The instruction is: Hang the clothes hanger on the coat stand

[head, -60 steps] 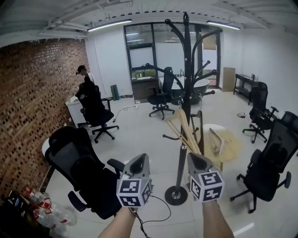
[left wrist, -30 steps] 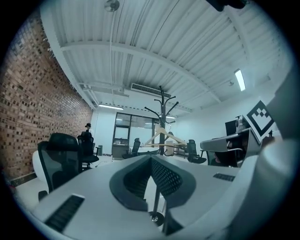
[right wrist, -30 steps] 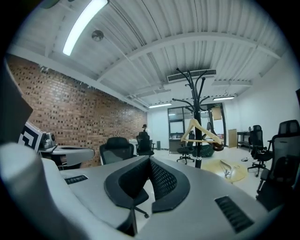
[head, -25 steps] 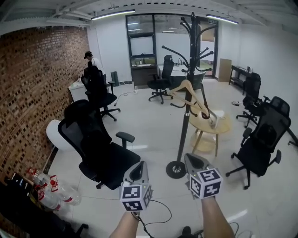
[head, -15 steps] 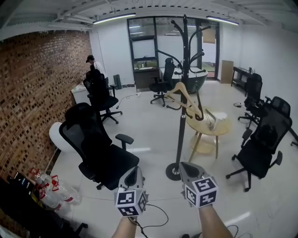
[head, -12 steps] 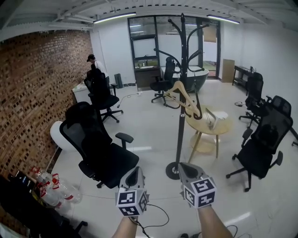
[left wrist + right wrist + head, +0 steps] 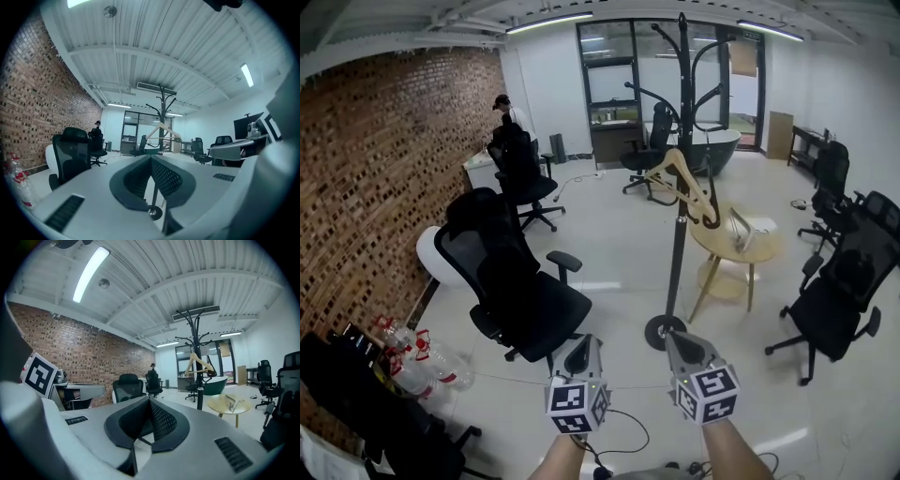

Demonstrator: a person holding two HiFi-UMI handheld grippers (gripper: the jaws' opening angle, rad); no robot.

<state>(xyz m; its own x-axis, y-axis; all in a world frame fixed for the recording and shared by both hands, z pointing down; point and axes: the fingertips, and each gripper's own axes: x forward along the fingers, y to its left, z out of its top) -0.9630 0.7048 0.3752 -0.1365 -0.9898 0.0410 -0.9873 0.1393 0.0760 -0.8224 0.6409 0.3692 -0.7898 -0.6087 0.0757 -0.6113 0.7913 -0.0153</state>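
Right gripper (image 7: 149,400), jaws together; clothes hanger (image 7: 203,363) on coat stand (image 7: 199,390) beyond

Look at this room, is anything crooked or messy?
Yes. The wooden hanger on the coat stand hangs crooked, one end dipping lower toward the round table. Also, plastic bottles lie in a messy bunch on the floor by the brick wall. Nothing looks spilled or broken.
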